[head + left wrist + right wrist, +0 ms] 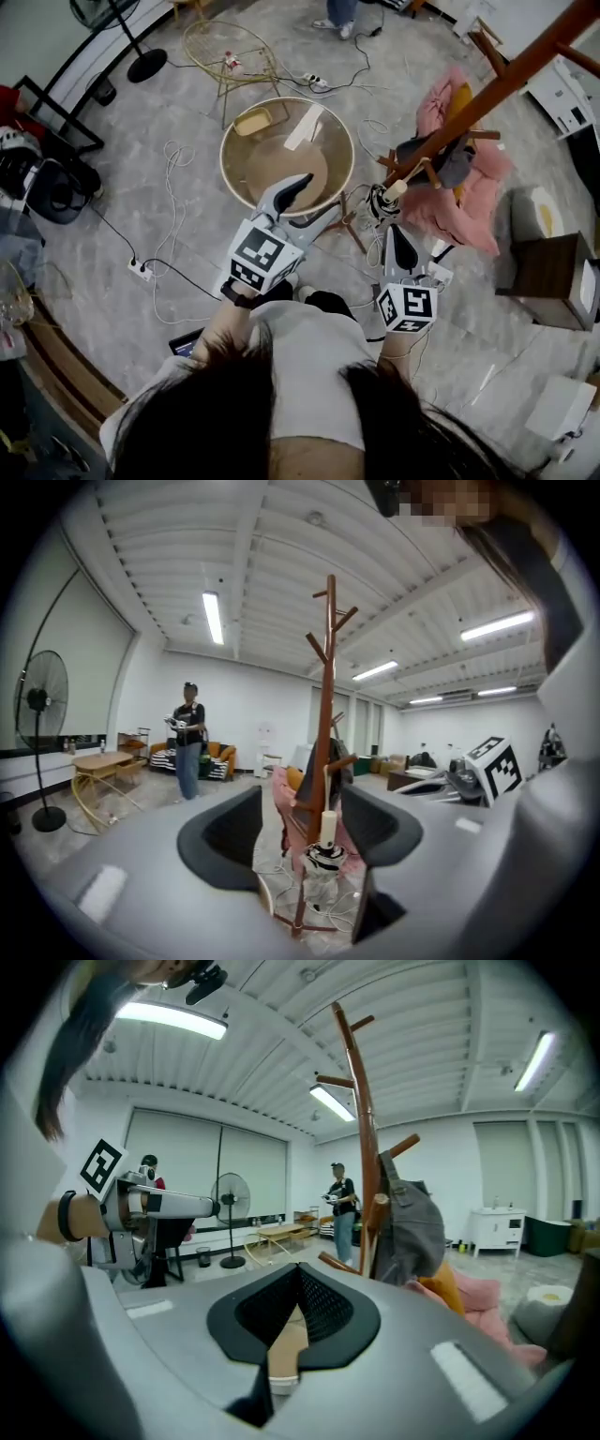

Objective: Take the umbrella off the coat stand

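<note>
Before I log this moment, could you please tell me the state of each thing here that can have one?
umbrella: folded, hanging on the coat stand, in neither gripper.
left gripper: open, jaws apart, framing the umbrella without touching it.
right gripper: shut, jaws together at the tips.
grey bag: hanging on the stand.
pink garment: hanging on the stand.

Umbrella hangs low on coat stand; round table left of stand; cabinet right.

Left claw gapes near the umbrella (hung on the coat stand)
</note>
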Tool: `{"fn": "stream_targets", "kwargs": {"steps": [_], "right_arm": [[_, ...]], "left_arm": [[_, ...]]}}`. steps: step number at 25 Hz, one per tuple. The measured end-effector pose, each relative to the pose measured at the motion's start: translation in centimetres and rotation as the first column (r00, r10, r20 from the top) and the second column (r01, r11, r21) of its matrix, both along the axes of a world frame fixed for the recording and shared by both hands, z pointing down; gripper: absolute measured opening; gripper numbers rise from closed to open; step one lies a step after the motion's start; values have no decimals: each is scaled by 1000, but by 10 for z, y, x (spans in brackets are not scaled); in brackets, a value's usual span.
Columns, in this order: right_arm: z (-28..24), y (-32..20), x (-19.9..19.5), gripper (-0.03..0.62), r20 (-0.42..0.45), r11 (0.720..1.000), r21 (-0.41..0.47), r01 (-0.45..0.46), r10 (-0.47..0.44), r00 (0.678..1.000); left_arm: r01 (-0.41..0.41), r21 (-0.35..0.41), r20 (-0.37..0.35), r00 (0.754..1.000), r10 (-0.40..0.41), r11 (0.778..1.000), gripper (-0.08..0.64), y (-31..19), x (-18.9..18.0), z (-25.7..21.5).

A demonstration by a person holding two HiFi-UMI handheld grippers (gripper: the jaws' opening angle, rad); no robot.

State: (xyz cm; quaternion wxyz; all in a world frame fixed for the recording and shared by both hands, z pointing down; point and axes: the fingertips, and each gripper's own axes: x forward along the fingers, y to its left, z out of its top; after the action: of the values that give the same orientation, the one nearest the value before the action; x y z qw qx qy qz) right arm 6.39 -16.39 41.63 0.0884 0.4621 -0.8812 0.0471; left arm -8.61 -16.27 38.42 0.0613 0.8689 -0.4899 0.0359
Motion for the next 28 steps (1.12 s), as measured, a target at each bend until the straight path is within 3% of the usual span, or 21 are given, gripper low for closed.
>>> {"fn": "stream_targets", "kwargs": {"steps": [5, 10, 22, 28], "right_arm": [[6, 14, 31, 3, -20, 980, -7, -197, 197, 980], [8, 28, 56, 3, -18, 946, 3, -323, 323, 946], [19, 51, 92, 3, -5, 888, 12, -459, 459, 889], [24, 64, 92, 3, -11, 880, 3, -475, 475, 880]], "left_arm": [[-195, -6, -3, 981, 195, 981, 287, -15, 32, 7], [-306, -14, -3, 952, 306, 952, 287, -22, 57, 17], [-413, -16, 4, 911, 413, 911, 287, -18, 92, 32], [-418, -20, -3, 909, 418, 908, 287, -22, 95, 39]]}}
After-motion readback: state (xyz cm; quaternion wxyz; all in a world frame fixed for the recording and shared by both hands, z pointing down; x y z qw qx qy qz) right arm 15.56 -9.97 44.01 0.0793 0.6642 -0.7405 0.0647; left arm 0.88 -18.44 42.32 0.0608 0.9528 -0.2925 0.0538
